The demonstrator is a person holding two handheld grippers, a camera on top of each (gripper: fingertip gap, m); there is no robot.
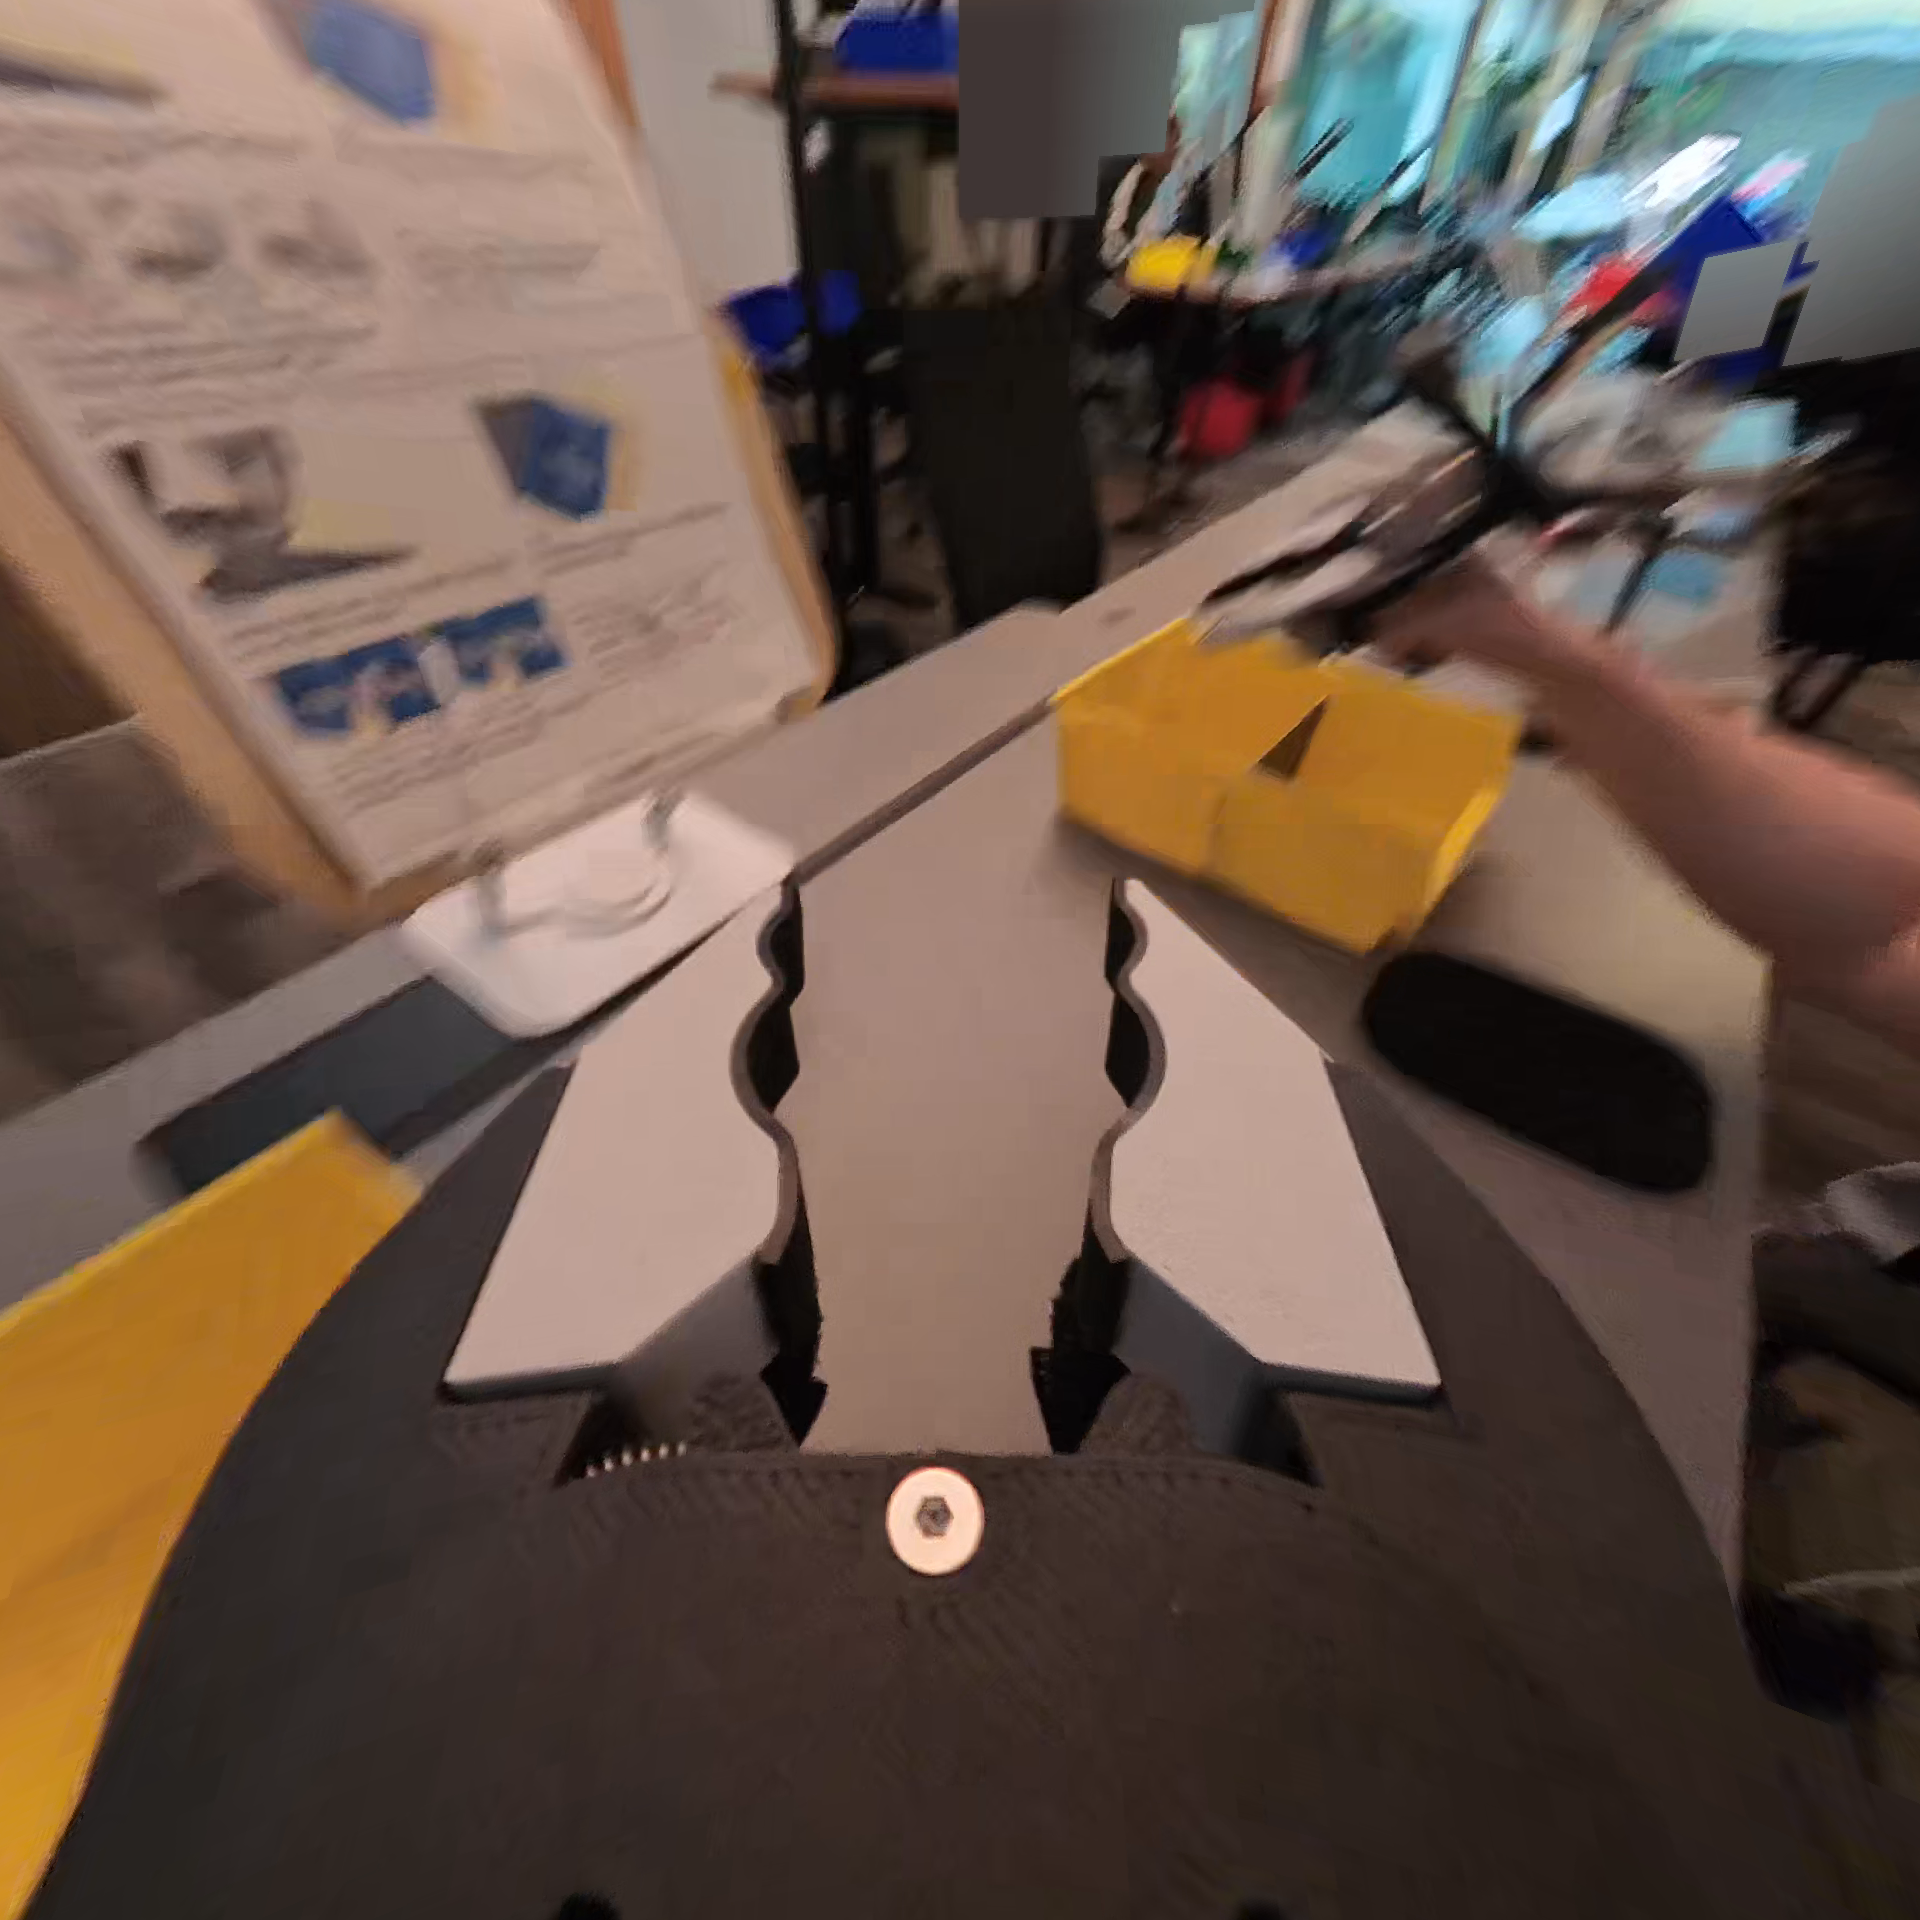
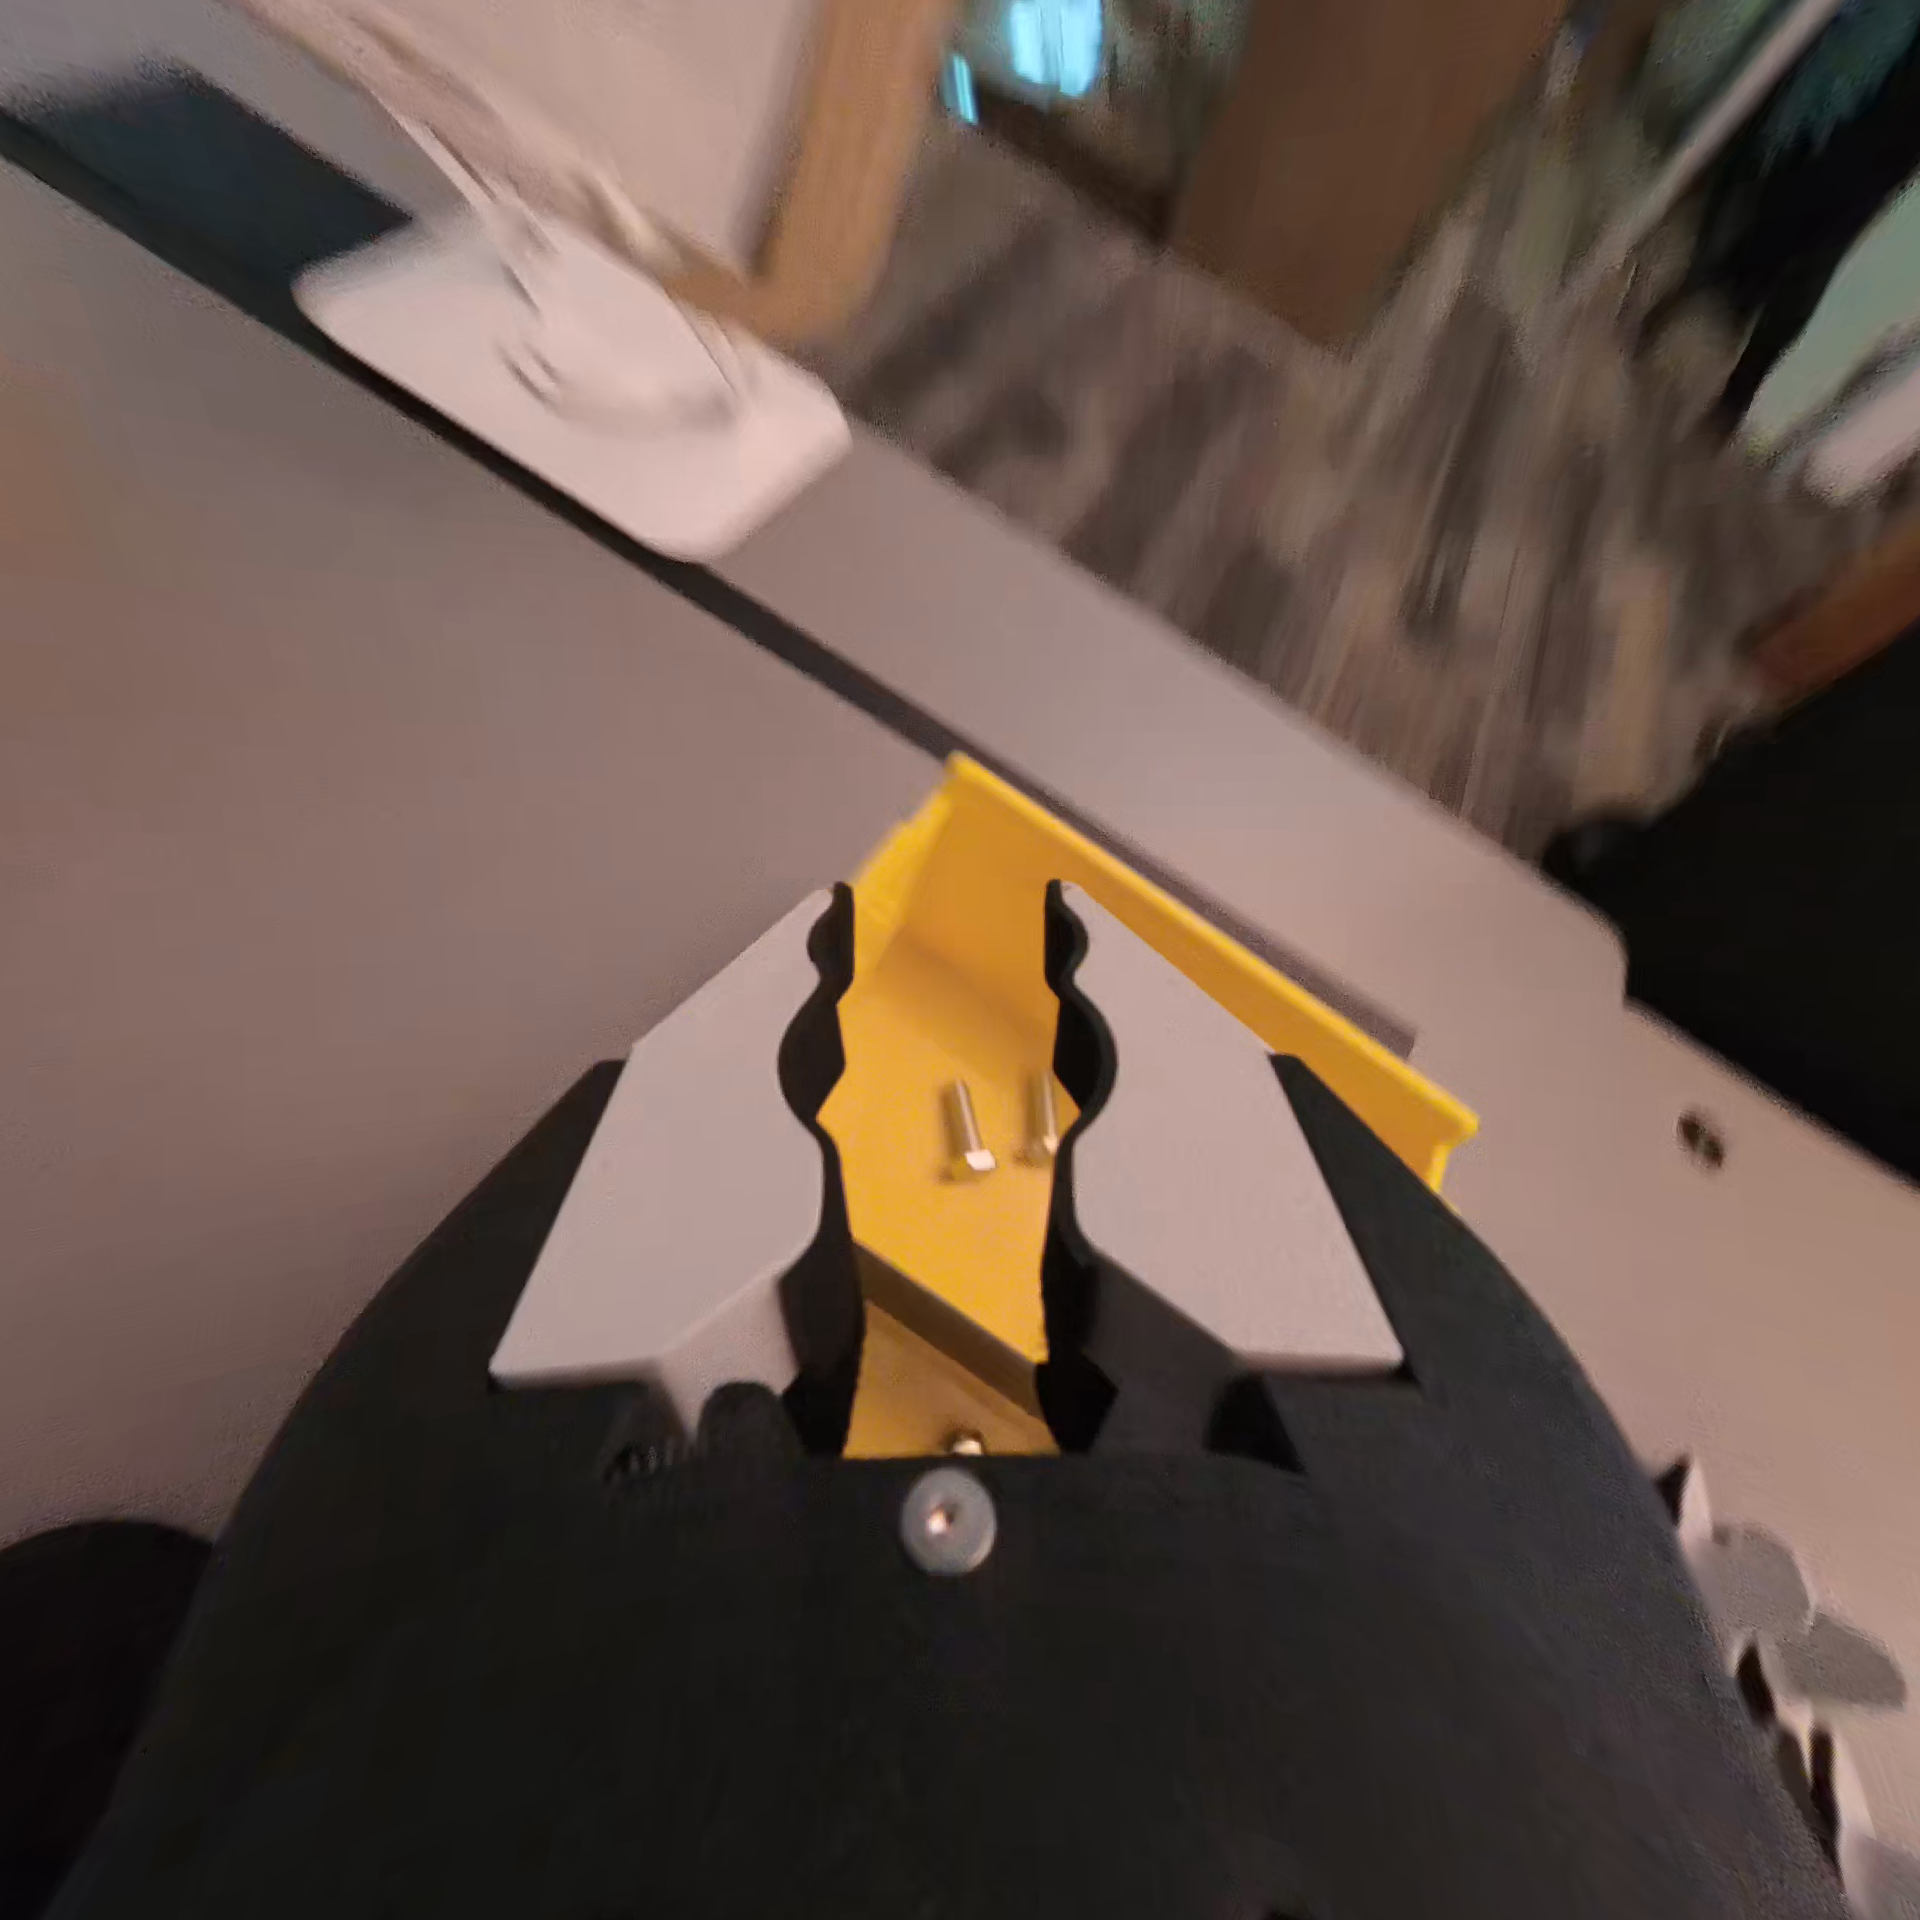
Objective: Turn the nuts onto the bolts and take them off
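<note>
My right gripper is open and empty, held over a yellow bin. Two silver bolts lie on the bin floor between its fingers, and a third small piece shows near the gripper base. My left gripper is open and empty above the grey table. In the left wrist view the yellow bin stands ahead to the right, and the other gripper hovers blurred over it, held by a person's arm. No nuts show.
A poster on a white stand stands at the left, also in the right wrist view. A second yellow bin is at the near left. A black oval pad lies at the right. Grey jagged parts lie at the right edge.
</note>
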